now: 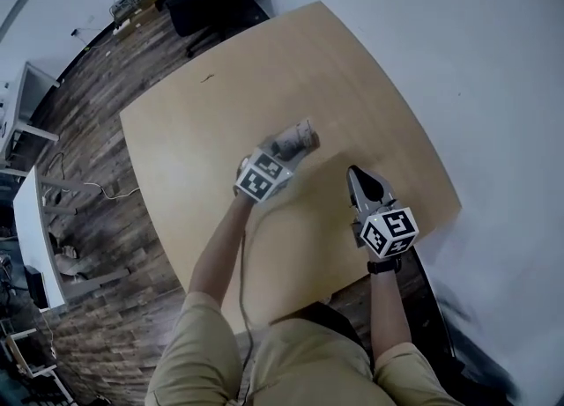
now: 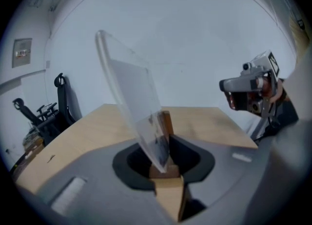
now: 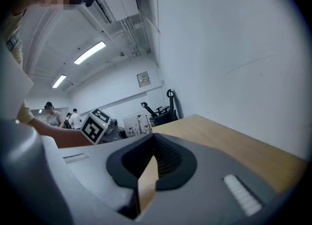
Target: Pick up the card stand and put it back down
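Card stand (image 2: pixel 130 97): a clear sheet leaning left out of a small wooden foot (image 2: pixel 166 124). It sits right in the left tongs' bite, near the middle of the table (image 1: pixel 203 96).
Left gripper (image 2: pixel 164 166): clamped on that wooden foot, with a pad on either side and the sheet rising out between the jaws.
Off the table or not: can't tell. Neither view shows a gap under the foot.
Right gripper (image 3: pixel 153 156): jaws drawn together with nothing in them. It's parked to the right of the stand and isn't touching it.
Step in hand, my call: the grab looks made, so the lift comes next, then the set-down.
Doing it well: go straight up with the wrist level. The grip is low and the tall sheet stands above it, so any twist will likely swing the top around.
Squeeze: firm and steady. The foot is narrow and could pivot between the pads.
Set-down: bring the foot down flat and square on the wood. Open only once it rests on its whole base.
Risk: the sheet already leans, so an early release could tip it over leftward.
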